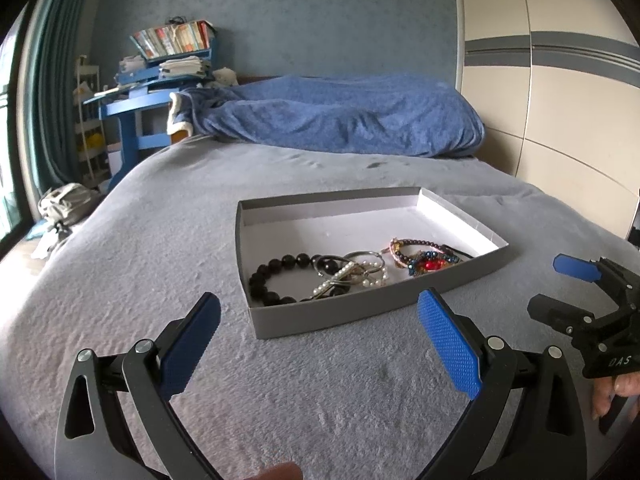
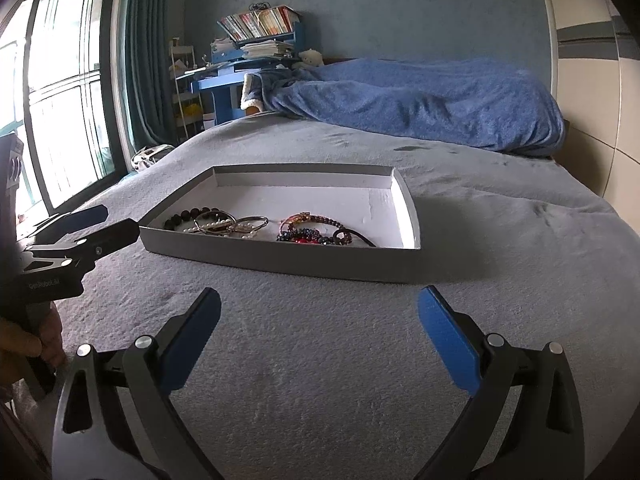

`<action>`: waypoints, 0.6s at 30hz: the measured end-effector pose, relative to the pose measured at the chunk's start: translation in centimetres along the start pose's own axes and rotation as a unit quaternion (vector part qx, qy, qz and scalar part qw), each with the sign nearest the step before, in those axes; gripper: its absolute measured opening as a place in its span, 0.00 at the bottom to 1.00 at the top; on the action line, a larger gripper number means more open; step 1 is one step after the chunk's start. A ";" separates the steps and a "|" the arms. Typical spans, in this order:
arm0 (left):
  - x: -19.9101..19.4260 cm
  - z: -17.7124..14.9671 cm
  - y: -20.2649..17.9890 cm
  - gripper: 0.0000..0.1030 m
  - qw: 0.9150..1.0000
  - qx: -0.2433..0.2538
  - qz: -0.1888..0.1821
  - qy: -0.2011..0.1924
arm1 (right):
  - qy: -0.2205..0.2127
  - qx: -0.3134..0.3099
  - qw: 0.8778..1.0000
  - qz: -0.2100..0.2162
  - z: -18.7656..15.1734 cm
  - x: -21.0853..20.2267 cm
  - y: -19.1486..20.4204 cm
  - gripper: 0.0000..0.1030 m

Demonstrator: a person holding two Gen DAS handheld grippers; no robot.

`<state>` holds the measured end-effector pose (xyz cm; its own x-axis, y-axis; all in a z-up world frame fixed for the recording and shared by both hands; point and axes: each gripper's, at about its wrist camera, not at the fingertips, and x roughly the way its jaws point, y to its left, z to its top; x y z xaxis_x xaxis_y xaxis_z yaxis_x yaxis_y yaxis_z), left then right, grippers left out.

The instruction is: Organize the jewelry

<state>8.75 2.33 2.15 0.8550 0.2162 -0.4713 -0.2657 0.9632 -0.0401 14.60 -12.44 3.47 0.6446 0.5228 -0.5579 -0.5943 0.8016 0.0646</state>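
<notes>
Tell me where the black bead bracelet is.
The black bead bracelet lies inside the grey tray on the bed, at its near-left end in the left wrist view, beside the pearl strand.

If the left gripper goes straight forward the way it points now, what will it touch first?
Most likely the near wall of the grey box. The left gripper is open and empty, aimed at that wall over bare bedspread. If held higher, it may pass over the wall toward the black bead bracelet; height is unclear.
</notes>
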 end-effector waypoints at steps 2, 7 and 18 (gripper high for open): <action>0.0 0.0 0.0 0.95 1.000 0.001 0.000 0.000 | 0.000 0.000 1.000 0.000 0.0 0.0 0.0 0.95; 0.0 0.1 0.0 0.95 1.000 0.000 -0.001 -0.001 | -0.002 -0.001 1.000 -0.001 0.0 -0.2 -0.1 0.95; -0.1 0.0 -0.1 0.95 1.000 0.004 -0.004 -0.002 | -0.005 0.001 1.000 -0.001 0.0 -0.5 -0.1 0.95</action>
<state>8.66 2.16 2.22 0.8588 0.2092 -0.4676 -0.2549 0.9663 -0.0360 14.39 -12.77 3.76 0.6506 0.5242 -0.5494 -0.5921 0.8032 0.0652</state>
